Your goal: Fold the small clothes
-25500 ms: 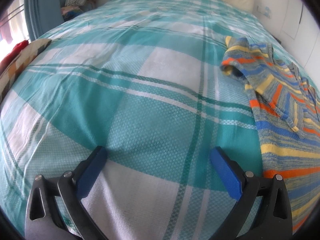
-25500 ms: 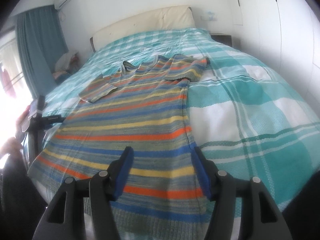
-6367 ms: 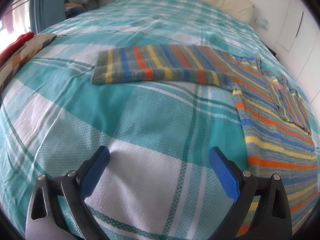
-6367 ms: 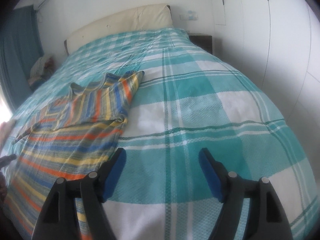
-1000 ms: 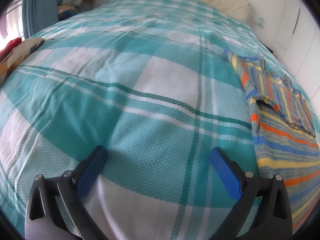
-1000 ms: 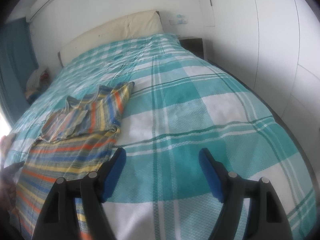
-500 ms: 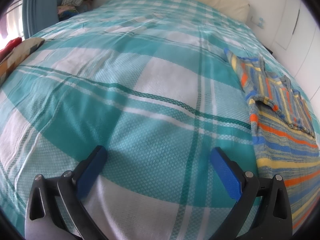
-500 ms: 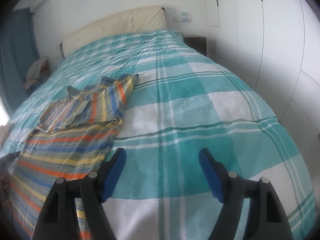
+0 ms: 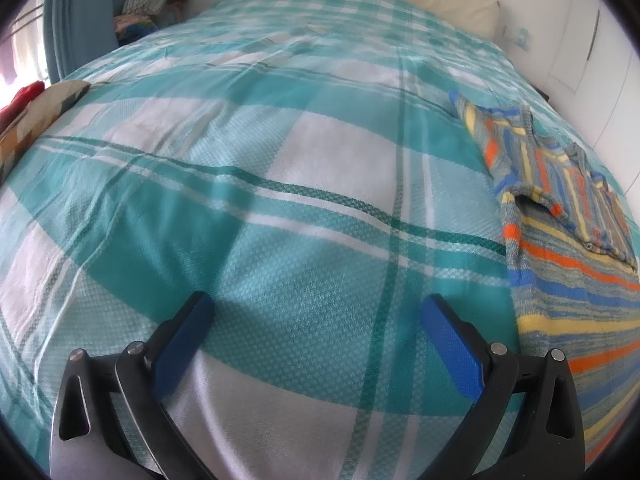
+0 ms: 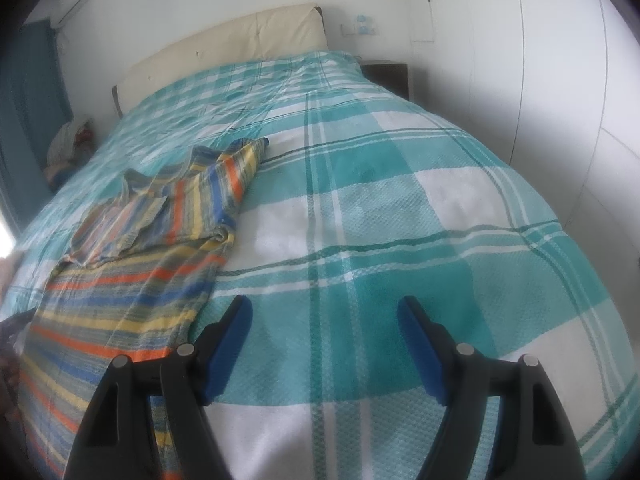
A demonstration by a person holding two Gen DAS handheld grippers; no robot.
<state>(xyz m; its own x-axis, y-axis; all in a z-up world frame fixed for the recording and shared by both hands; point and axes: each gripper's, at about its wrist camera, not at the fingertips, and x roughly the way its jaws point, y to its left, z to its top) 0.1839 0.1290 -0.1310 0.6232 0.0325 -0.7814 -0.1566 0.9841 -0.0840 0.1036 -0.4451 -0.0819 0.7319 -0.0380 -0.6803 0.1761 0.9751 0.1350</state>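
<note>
Bedroom, white walls, cream headboard [image 10: 224,46] at the far end; working surface is 1 bed under a teal-and-white plaid bedspread [image 9: 304,208]. Item 1: striped knit top [image 10: 132,256], orange, yellow, blue and grey bands, lying flat on the bedspread between the 2 grippers, at the right edge of the left wrist view [image 9: 560,240] and on the left side of the right wrist view. Condition: both sleeves appear turned in across the chest, forming a narrowed upper panel; lower body of the garment runs toward the near edge of the bed, unfolded. Item 2: left gripper [image 9: 318,320], blue pads spread wide, holding nothing, hovering over bare bedspread just beside the garment's left edge. Item 3: right gripper [image 10: 324,320], blue pads likewise spread, empty, over bare bedspread just beside the garment's right edge. Sundry: pile of clothes [image 9: 154,0] in the far corner by a blue curtain [image 9: 76,16]; patterned cushion [image 9: 36,120] at the left margin. Judged stage: sleeves done, lengthwise fold of the body outstanding. Handling note: each gripper would best take 1 hem corner, pinching through the full knit thickness without catching the bedspread beneath, then lift both evenly and carry the hem up to the shoulders so the stripes stay parallel; loose knit is likely to stretch or sag if 1 side leads.
</note>
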